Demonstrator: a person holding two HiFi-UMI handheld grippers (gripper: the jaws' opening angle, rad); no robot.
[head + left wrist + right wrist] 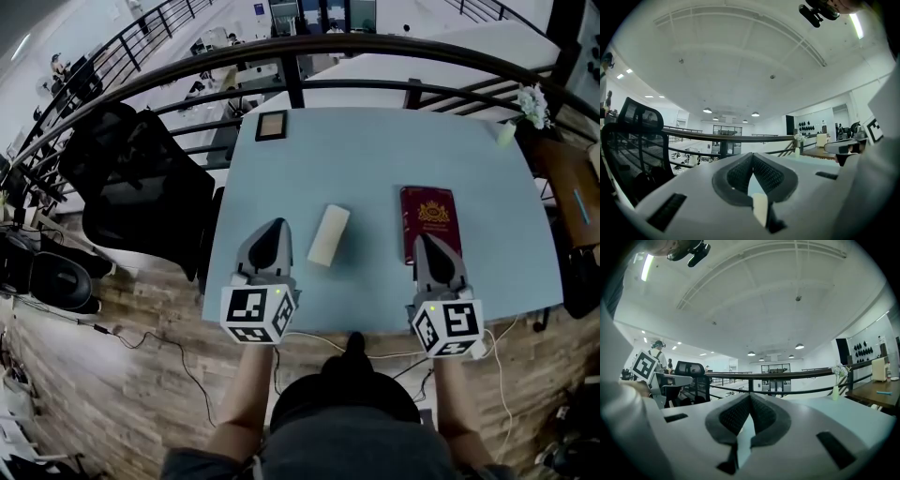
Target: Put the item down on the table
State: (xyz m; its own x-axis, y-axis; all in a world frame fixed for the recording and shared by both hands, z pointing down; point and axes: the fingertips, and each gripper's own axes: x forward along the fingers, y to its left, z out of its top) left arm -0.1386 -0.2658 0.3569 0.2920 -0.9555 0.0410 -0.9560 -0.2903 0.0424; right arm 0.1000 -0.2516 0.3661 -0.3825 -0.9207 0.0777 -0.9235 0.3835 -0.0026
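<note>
Big pale-blue tabletop (375, 178) first, mostly bare, with a black office chair (141, 187) parked off its left edge. Then the left gripper (275, 227) and right gripper (422, 240), both low over the near edge, pointing away from the body. Fingers (740, 173) on the left shut tip to tip, gripping nothing. Same story with the fingers (736, 416) on the right: closed, empty, only bare tabletop visible through the gap below the tips. Dark red passport (429, 220) lying flat right at the right gripper's tip, can't tell whether touching. Cream block (329, 234) lying flat mid-tabletop, just beside the left gripper's tip and apart from the passport. Small framed thing (271, 125) way off at the far left corner. Reads like a finished put-down, item being either the block or the passport, hard to say which. So, for doing this bit well: leave both sets of fingers shut, lift straight up before pulling back, and avoid any sideways sweep nudging the block or dragging the passport toward the near edge.
</note>
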